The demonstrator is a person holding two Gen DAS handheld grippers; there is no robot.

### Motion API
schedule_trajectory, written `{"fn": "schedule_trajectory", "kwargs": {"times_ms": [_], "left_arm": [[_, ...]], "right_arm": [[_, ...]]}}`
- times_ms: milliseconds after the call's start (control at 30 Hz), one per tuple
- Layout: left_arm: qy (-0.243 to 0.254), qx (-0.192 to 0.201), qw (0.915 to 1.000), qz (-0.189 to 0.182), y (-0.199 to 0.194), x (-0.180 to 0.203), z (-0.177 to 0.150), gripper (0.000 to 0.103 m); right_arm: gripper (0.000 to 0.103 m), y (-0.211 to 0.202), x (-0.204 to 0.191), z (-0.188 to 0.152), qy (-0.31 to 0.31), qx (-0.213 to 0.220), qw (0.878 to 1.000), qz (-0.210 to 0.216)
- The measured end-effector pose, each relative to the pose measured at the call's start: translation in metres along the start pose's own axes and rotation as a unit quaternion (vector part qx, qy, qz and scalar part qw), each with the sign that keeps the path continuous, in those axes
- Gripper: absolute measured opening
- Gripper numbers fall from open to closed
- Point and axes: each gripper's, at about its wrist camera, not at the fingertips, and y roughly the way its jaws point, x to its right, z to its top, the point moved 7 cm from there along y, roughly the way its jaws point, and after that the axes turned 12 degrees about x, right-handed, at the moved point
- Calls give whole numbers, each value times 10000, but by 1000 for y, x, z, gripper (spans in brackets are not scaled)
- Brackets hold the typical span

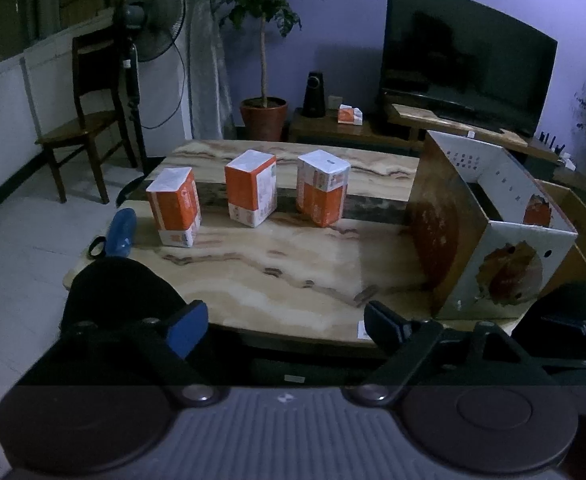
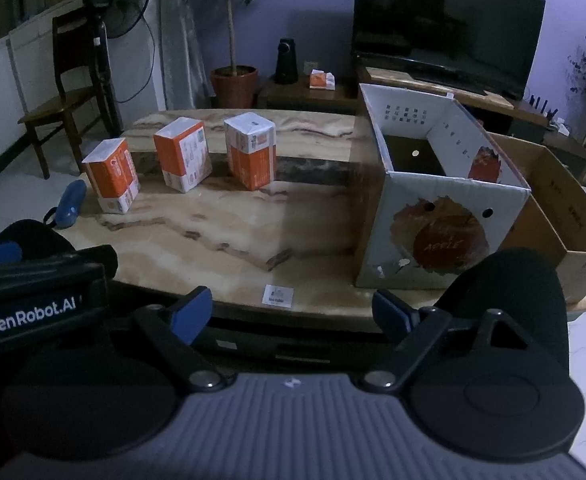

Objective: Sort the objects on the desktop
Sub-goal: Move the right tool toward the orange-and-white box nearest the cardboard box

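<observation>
Both claws, left (image 1: 285, 326) and right (image 2: 293, 314), hang apart and empty over the counter's (image 1: 277, 280) near edge. Three packs (image 1: 251, 188) stand upright in a row at far left; the box (image 2: 441, 200) stands open at right.

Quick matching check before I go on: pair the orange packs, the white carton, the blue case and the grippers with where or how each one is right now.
Things:
1. orange packs
2. white carton
3. blue case
4. left gripper and right gripper

States:
A. at the table's left edge
B. three upright in a row
C. open, holding nothing
D. open-topped, at the table's right

Pairs: 1-B, 2-D, 3-A, 4-C
</observation>
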Motion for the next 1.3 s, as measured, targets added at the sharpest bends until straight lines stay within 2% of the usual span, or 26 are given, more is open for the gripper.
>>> {"fn": "schedule_trajectory", "kwargs": {"times_ms": [333,700,833,900,1000,1067,1167,1233,1300], "left_arm": [[7,-73,10000,-7,0,9,-4,86],[-88,-156,9998,-44,0,5,-10,86],[-224,-219,9994,158,1,2,-11,86],[-413,-331,9986,67,2,0,-13,86],[-403,-343,9986,-22,0,6,-14,85],[-339,-328,9988,-124,-2,11,-15,73],[-350,-307,9984,-316,-5,19,-17,61],[-414,-244,9979,-433,-6,21,-17,57],[-435,-171,9979,-453,-7,22,-16,57]], "right_arm": [[88,2,1,-5,-41,-142,9999,-64],[88,4,12,-15,287,-366,9989,-44],[88,0,20,-19,690,-365,9969,83],[88,-1,22,-23,852,-473,9951,193],[87,-2,16,-29,887,-735,9922,475],[87,-4,11,-30,885,-776,9912,604],[87,-7,10,-28,899,-697,9916,618],[87,-7,13,-28,1004,-712,9906,596],[87,-7,17,-29,1121,-738,9894,549]]}}
